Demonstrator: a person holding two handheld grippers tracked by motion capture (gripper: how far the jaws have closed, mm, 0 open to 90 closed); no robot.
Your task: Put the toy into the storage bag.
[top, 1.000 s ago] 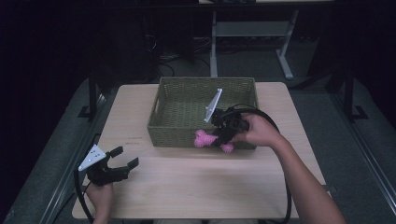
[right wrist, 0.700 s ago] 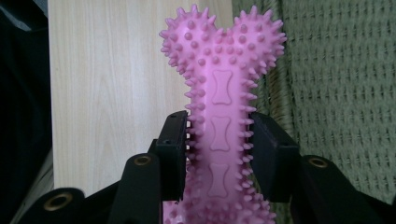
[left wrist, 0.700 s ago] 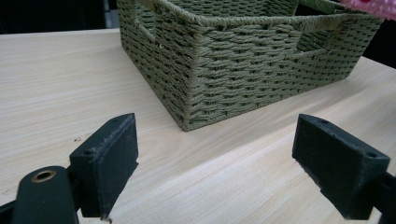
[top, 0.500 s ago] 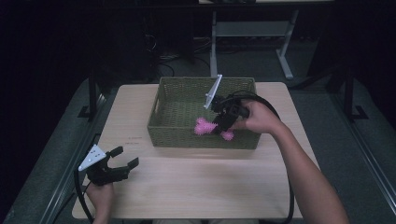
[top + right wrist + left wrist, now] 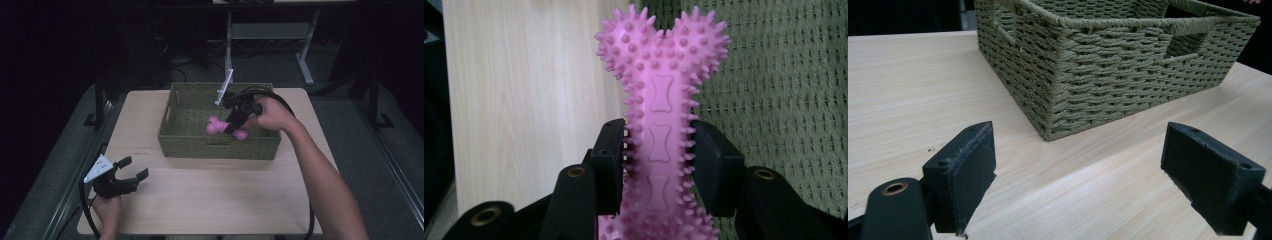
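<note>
Right gripper (image 5: 233,123) clamped on pink spiky bone toy (image 5: 664,145), over green woven basket (image 5: 220,147). Left gripper (image 5: 131,170) near left on table (image 5: 215,200), jaws wide apart, empty.

We find nothing to read here: no words, brands or numbers anywhere. On the table (image 5: 210,195), at about nine o'clock from the basket (image 5: 218,145), we spot a small dark mark (image 5: 142,148), but it is too tiny and blurred to make out as text.
</note>
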